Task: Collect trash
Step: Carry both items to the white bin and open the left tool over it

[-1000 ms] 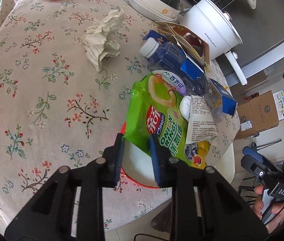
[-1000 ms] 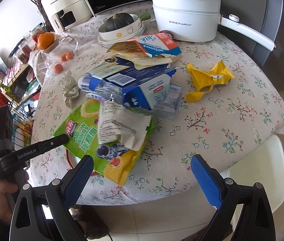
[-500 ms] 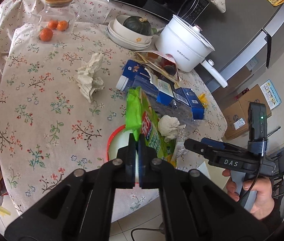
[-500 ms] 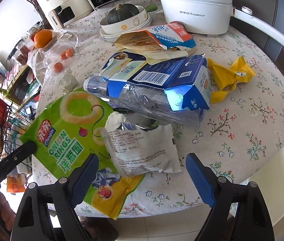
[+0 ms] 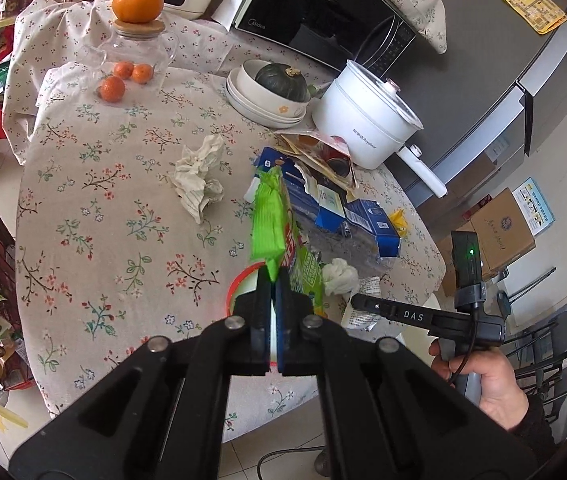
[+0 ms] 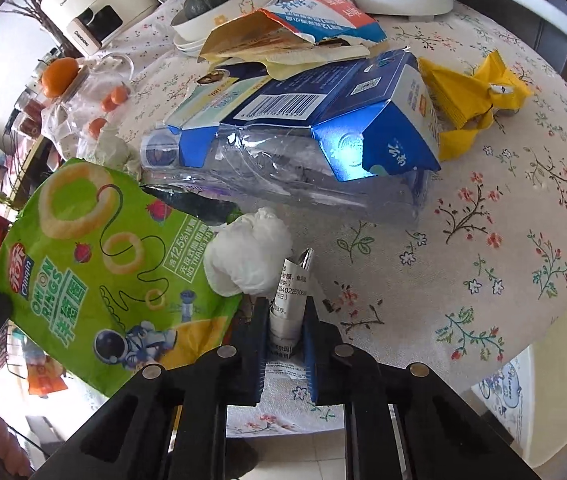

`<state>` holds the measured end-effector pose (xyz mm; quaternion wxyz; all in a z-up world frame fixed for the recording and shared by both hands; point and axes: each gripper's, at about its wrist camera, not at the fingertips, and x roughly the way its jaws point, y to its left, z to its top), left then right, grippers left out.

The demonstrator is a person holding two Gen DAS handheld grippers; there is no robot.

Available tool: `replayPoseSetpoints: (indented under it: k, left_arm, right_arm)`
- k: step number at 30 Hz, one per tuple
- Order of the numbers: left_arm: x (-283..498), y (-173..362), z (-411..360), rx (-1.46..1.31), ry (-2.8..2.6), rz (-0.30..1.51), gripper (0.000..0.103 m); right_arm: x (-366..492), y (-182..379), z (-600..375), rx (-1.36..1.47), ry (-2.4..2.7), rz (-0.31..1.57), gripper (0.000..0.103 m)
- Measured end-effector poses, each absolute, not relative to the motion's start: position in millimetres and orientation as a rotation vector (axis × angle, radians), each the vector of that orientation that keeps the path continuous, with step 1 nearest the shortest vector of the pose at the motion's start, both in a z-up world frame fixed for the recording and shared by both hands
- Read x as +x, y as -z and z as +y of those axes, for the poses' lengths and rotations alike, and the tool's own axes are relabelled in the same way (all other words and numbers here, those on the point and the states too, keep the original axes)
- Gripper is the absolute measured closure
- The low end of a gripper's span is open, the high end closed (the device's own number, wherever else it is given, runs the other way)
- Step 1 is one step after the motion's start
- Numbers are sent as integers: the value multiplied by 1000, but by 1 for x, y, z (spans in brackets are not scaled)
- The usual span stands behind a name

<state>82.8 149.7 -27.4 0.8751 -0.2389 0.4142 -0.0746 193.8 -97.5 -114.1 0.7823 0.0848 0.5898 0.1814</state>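
My left gripper point(image 5: 272, 285) is shut on the edge of a green onion-rings snack bag point(image 5: 269, 216), held lifted above a red-rimmed plate point(image 5: 239, 286). The bag also shows in the right wrist view point(image 6: 95, 256). My right gripper point(image 6: 285, 320) is shut on a white printed wrapper point(image 6: 289, 300) at the table's near edge. A crumpled white tissue point(image 6: 249, 256) lies just ahead of it. Behind lie a clear plastic bottle point(image 6: 299, 172), a blue carton point(image 6: 323, 108), a torn milk carton point(image 6: 303, 24) and a yellow wrapper point(image 6: 471, 96).
A crumpled paper napkin point(image 5: 199, 180) lies mid-table. A white electric pot point(image 5: 367, 124), a bowl with a squash point(image 5: 271, 88), a glass jar with oranges point(image 5: 135, 56) and a microwave point(image 5: 323, 12) stand at the back. Cardboard boxes point(image 5: 499, 232) sit on the floor to the right.
My left gripper closed on the green bag and lifted it upright. My right gripper moved in to the pile and closed on the white wrapper.
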Motion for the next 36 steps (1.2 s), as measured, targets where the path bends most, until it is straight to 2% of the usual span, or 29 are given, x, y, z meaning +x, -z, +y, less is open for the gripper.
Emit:
replayPoseSetpoints:
  k: [9,19,26,36]
  left_arm:
    - [65,-3,162,-555,199,745,101]
    - [65,-25,128,-516,321,678,101]
    - [77,-28,59,-444,474,718,101]
    - [89,-12,-84,-310,720,787,101]
  right_arm:
    - [183,57,-122,272,-446,1141,88]
    - [157,15,-163,290,-448,1025,88]
    - [140,16,-242,299,-304,996,88]
    - [114,53,-375,389,-69,1036,88]
